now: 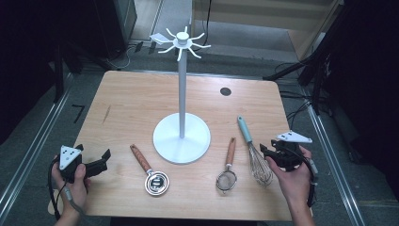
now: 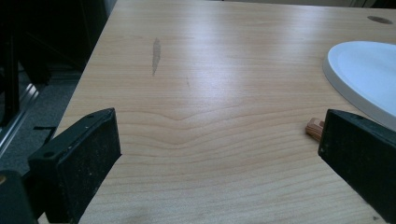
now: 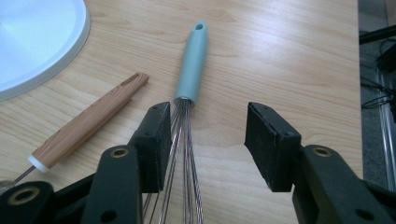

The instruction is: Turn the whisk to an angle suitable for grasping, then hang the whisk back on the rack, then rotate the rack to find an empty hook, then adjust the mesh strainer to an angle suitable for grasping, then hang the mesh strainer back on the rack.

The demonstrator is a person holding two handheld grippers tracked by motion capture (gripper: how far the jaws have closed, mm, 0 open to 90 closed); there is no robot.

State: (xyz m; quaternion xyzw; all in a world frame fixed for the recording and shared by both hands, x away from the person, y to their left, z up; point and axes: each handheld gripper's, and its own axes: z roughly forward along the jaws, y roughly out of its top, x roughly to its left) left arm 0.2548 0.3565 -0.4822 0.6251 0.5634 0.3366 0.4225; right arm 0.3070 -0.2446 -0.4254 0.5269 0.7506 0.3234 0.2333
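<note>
at the worktop's (image 1: 122,94) right edge, my right gripper (image 3: 208,144) hangs over the whisk (image 1: 254,148), jaws spread and pinching nothing, the wires passing beside one pad and the teal handle lying ahead. my left gripper (image 1: 96,165) waits, spread, near the front left corner. i judge the job barely begun: whisk, strainer (image 1: 227,170) and measuring cup (image 1: 150,172) all lie flat along the front edge, and the white stand's (image 1: 181,94) hooks at mid-table carry nothing. all three hangings remain. no containers hold anything.
</note>
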